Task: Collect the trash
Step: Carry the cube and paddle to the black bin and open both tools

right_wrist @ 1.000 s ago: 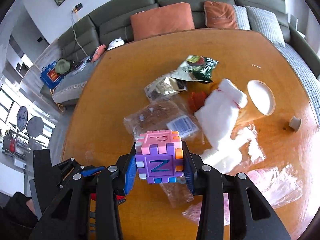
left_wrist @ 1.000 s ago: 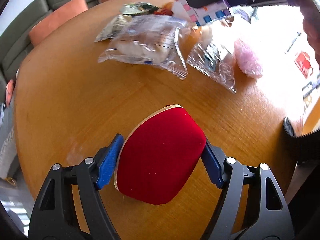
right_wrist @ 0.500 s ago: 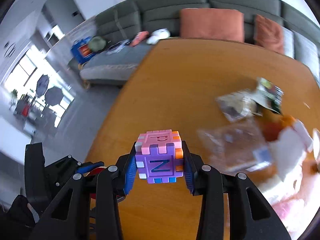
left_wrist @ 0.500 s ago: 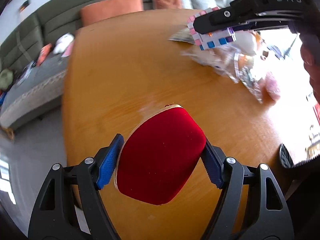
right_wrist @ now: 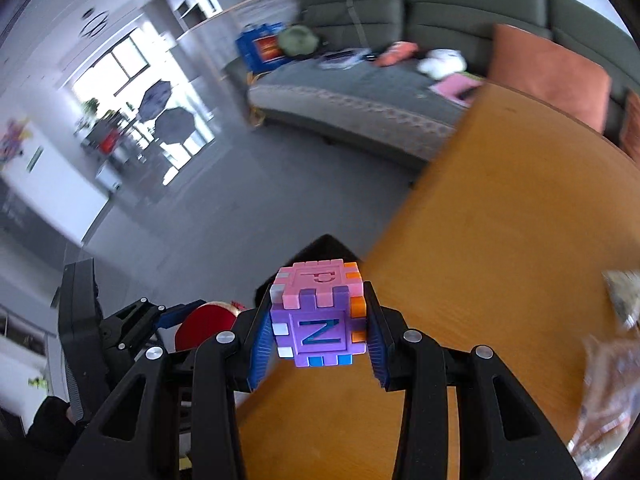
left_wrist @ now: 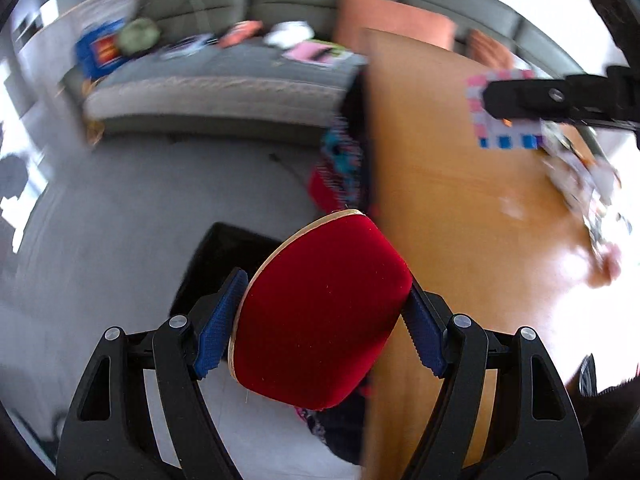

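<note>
My left gripper (left_wrist: 320, 324) is shut on a red velvet pad with a pale wooden rim (left_wrist: 320, 312) and holds it over the left edge of the wooden table (left_wrist: 460, 208), above a dark bin (left_wrist: 224, 256) on the floor. My right gripper (right_wrist: 320, 332) is shut on a pink and purple puzzle cube marked Z (right_wrist: 318, 314), also at the table's left edge (right_wrist: 500, 260). The cube shows in the left wrist view (left_wrist: 504, 112). Clear plastic wrappers (left_wrist: 584, 184) lie blurred at the table's right side; they also show in the right wrist view (right_wrist: 604, 392).
A grey sofa (left_wrist: 224, 80) with orange cushions (right_wrist: 548, 76) stands behind the table, strewn with small items. Grey floor (right_wrist: 240, 208) lies to the left. A bag with colourful contents (left_wrist: 340, 172) sits beside the table edge. The left gripper shows in the right wrist view (right_wrist: 132, 332).
Both grippers have swung left with their objects, from over the wrappers on the table to its left edge. Floor, sofa and bin have come into view.
</note>
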Tool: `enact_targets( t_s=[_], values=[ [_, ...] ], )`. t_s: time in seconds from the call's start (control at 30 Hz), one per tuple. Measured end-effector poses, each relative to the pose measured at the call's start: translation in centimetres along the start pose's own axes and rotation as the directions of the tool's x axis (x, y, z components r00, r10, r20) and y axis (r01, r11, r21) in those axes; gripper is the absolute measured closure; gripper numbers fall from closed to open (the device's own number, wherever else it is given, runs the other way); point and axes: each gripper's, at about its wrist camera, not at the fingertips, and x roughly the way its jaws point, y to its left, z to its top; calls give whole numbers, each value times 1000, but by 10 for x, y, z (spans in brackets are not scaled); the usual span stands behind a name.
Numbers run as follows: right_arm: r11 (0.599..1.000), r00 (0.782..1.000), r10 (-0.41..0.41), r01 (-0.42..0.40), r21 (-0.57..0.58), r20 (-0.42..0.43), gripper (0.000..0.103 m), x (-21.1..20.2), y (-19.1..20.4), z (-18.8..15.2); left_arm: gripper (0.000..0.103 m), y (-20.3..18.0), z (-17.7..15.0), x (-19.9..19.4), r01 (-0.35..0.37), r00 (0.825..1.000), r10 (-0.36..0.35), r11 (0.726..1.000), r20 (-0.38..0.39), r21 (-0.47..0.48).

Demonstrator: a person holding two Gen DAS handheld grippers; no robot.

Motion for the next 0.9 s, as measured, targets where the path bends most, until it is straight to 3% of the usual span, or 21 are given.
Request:
enact_targets(
  t_s=[0.17, 0.5, 0.53, 0.57, 0.6, 0.67, 0.9],
  values=[
    [998, 999, 43, -45, -50, -34, 61, 41, 38, 30, 30, 38, 0, 4, -63, 998, 63, 996, -7, -69],
    [993, 993, 86, -92, -78, -77, 61, 90, 73, 67, 29, 73, 6, 17, -115, 993, 114, 983, -16, -143],
    [993, 994, 79, -86, -79, -81, 57, 94, 75, 69, 23, 77, 8, 18, -118, 993, 118, 981, -13, -152],
    [995, 994, 62, -69, -76, -87, 43, 99, 77, 74, 5, 81, 10, 20, -134, 991, 134, 976, -13, -169],
    [996, 995, 54, -60, -71, -81, 38, 101, 78, 77, 6, 86, 11, 22, -157, 987, 157, 970, -16, -187],
    [996, 996, 58, -62, -62, -70, 37, 104, 78, 84, 6, 94, 12, 24, -179, 984, 176, 960, -31, -217],
    [996, 995, 72, -74, -42, -66, 36, 98, 71, 79, 6, 106, 8, 24, -155, 988, 146, 944, -52, -290]
  ],
)
